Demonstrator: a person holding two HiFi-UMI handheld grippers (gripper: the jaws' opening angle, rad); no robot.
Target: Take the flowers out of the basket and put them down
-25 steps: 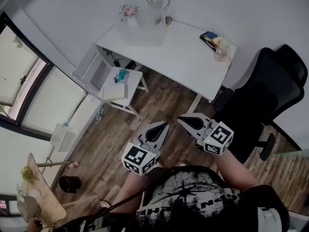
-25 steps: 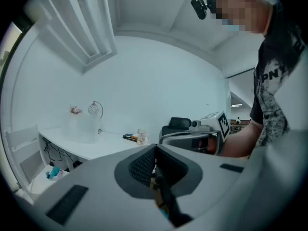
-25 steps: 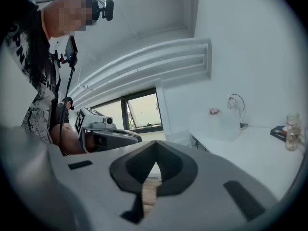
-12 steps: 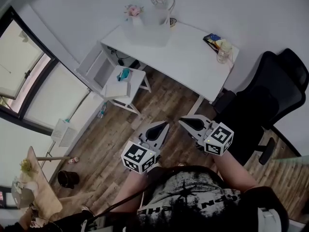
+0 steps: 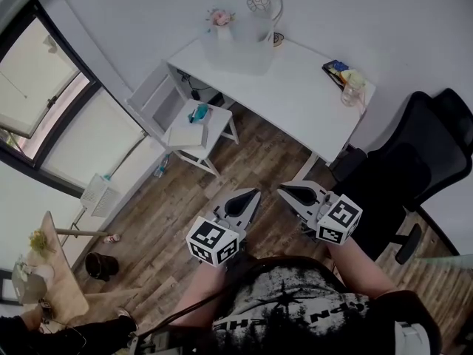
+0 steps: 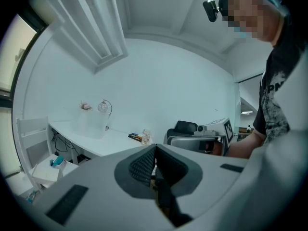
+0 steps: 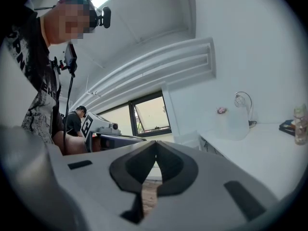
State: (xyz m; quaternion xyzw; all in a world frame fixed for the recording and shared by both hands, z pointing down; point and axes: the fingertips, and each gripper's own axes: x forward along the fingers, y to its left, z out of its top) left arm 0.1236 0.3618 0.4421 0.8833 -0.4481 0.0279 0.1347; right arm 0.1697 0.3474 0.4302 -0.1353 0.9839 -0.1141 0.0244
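Pink flowers rise from the far left corner of a translucent white basket at the back of the white desk. Both grippers hang over the wooden floor, well short of the desk and close to my body. My left gripper is shut and holds nothing. Beside it, my right gripper is shut and empty too. In the left gripper view the flowers are small and far beyond the shut left gripper. The right gripper view shows the flowers and basket off to the right of the shut right gripper.
A black office chair stands right of the desk. A small white side table with a teal object sits at the desk's left end. A globe lamp, a jar and small items are on the desk. Windows line the left wall.
The head view has shifted, so the desk and basket sit further right in the picture. Both grippers have stayed almost where they were, still shut.
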